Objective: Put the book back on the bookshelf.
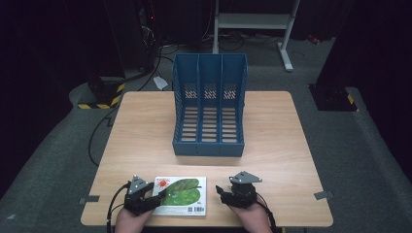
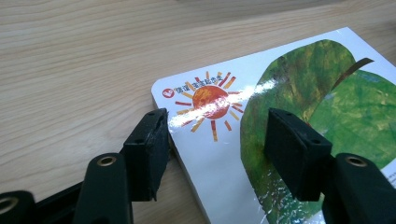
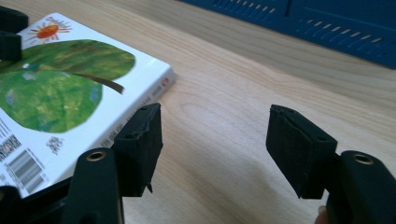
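At the left of the high view the left tongs (image 1: pixel 144 196) rest low on the near edge of the desk (image 1: pixel 145 131), at the left edge of the picture book (image 1: pixel 180 195); in the left gripper view its jaws stand wide apart, one down on the wood beside the book's spine edge and the other over the glossy cover by the green leaf, so they straddle that edge without pinching it. The book lies flat, cover up, near the front edge of the desk, between the two hands; its printed sun (image 2: pixel 210 101) sits toward the corner nearest the left tongs. Farther right, the right tongs (image 1: pixel 232 192) rest on the desk just beside the book's right edge and apart from it; in the right gripper view its jaws are also wide open and hold nothing, bare wood between them and the book's corner (image 3: pixel 164 77) just off to their left. Behind the book, around the middle of the desk, stands the blue file rack (image 1: pixel 210 104), upright, its three slots empty. The step in hand looks like the first grasp of the book, probably to stand it in a slot of the rack; the next move would call for the left tongs to close on the spine edge, and the right tongs to slide in and take the opposite edge, so the book can be lifted level.
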`<state>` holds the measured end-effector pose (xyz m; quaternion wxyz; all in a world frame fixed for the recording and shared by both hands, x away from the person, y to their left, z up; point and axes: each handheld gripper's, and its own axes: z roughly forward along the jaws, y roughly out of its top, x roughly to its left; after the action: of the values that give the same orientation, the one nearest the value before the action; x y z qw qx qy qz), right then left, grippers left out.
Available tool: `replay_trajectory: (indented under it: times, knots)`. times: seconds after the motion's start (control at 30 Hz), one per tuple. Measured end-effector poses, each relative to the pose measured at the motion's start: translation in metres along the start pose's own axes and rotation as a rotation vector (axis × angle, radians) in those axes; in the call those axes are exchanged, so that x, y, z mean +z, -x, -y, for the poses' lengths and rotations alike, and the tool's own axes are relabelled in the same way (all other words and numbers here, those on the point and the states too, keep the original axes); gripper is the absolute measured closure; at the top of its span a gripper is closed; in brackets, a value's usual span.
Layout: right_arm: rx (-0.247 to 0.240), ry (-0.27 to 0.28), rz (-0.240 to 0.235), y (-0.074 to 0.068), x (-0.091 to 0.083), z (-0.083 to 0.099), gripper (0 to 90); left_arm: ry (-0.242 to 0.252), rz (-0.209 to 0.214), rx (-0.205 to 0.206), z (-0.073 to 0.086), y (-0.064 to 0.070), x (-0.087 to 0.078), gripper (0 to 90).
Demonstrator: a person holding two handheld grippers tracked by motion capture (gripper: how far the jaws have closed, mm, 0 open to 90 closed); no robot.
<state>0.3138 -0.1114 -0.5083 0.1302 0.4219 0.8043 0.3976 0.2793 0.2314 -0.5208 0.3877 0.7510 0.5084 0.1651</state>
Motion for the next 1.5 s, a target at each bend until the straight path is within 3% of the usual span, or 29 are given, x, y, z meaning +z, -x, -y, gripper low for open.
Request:
replay_trajectory:
  times: [0.27,0.37,0.47,0.63,0.73,0.83,0.9,1.2,1.5]
  knots:
    - [-0.003,-0.004,-0.063,-0.010,0.001,0.003,41.8,0.000,0.023,0.028,-0.004,0.010,0.004,41.4]
    - [-0.015,-0.009,-0.078,-0.016,0.001,0.003,43.0,0.015,0.011,0.011,0.000,0.008,-0.003,41.1]
    - [-0.008,-0.014,-0.100,-0.022,0.002,0.004,43.5,0.019,0.047,-0.039,0.009,0.008,-0.012,42.4]
    - [-0.011,-0.027,-0.119,-0.027,0.006,0.004,42.4,-0.002,0.038,0.001,0.015,0.018,-0.012,42.5]
    - [-0.009,-0.034,-0.132,-0.030,0.009,0.004,41.3,0.007,0.041,-0.008,0.015,0.018,-0.010,42.8]
    - [-0.015,-0.060,-0.125,-0.033,0.013,0.005,42.1,0.012,0.046,-0.013,0.014,0.021,-0.007,43.1]
    - [0.018,-0.070,-0.134,-0.034,0.014,0.005,42.5,0.010,0.040,-0.003,0.013,0.022,-0.006,43.2]
    - [0.010,-0.067,-0.090,-0.030,0.014,0.003,44.0,-0.001,0.047,0.013,0.006,0.025,0.001,43.2]
    - [0.039,-0.058,-0.061,-0.019,0.014,0.001,45.1,0.001,0.045,0.038,-0.003,0.030,0.012,45.4]
